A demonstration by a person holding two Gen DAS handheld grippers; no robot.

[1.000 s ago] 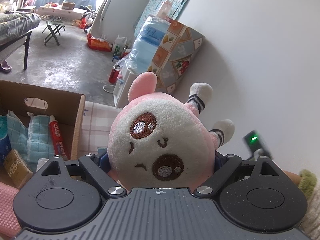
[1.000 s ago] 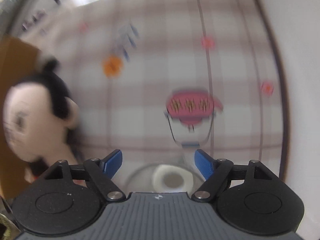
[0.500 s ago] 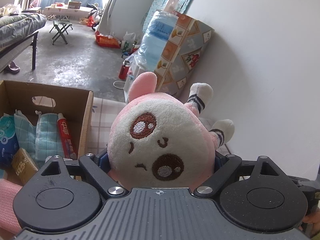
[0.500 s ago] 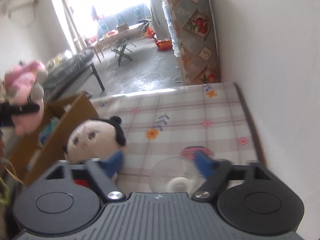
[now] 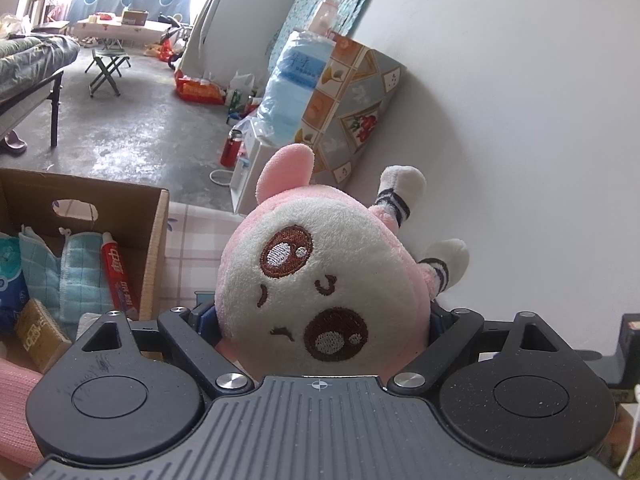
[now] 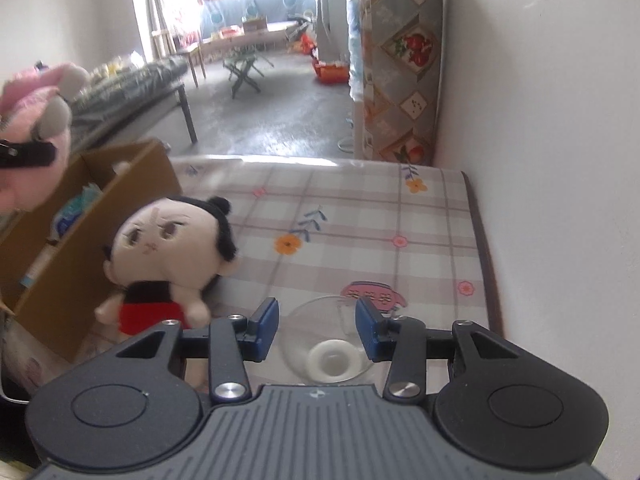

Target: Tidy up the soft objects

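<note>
Our right gripper (image 6: 317,330) has swung up from the tablecloth (image 6: 360,216); its jaws are closing on nothing, and the black-haired doll (image 6: 168,256) now sits sharp at left of frame.

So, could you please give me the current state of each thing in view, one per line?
Left gripper: shut on the pink plush toy.
Pink plush toy: held up off the table.
Right gripper: closing, nothing between its jaws.
Black-haired doll: upright on the table, against the cardboard box.
Cardboard box: open, holding cloths and a tube.
Glass bowl: on the table, holding a white ring.
</note>
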